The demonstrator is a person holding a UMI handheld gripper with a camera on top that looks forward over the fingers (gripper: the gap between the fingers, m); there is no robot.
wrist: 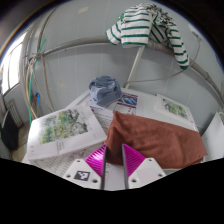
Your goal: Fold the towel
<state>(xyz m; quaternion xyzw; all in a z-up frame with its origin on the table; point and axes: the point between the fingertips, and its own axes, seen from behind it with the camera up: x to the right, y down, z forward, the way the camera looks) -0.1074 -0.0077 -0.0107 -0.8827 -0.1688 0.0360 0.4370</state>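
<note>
A rust-brown towel lies on the table, just ahead of my fingers and to their right. Its near left corner runs down between the two magenta pads. My gripper is low over the table at the towel's near edge. The fingers stand close together, shut on that corner. The part of the corner inside the grip is hidden by the fingers.
A crumpled blue-grey cloth lies beyond the towel. Printed paper sheets cover the table to the left and behind. A green-and-white striped garment hangs on a stand at the far right. A wall and window lie beyond.
</note>
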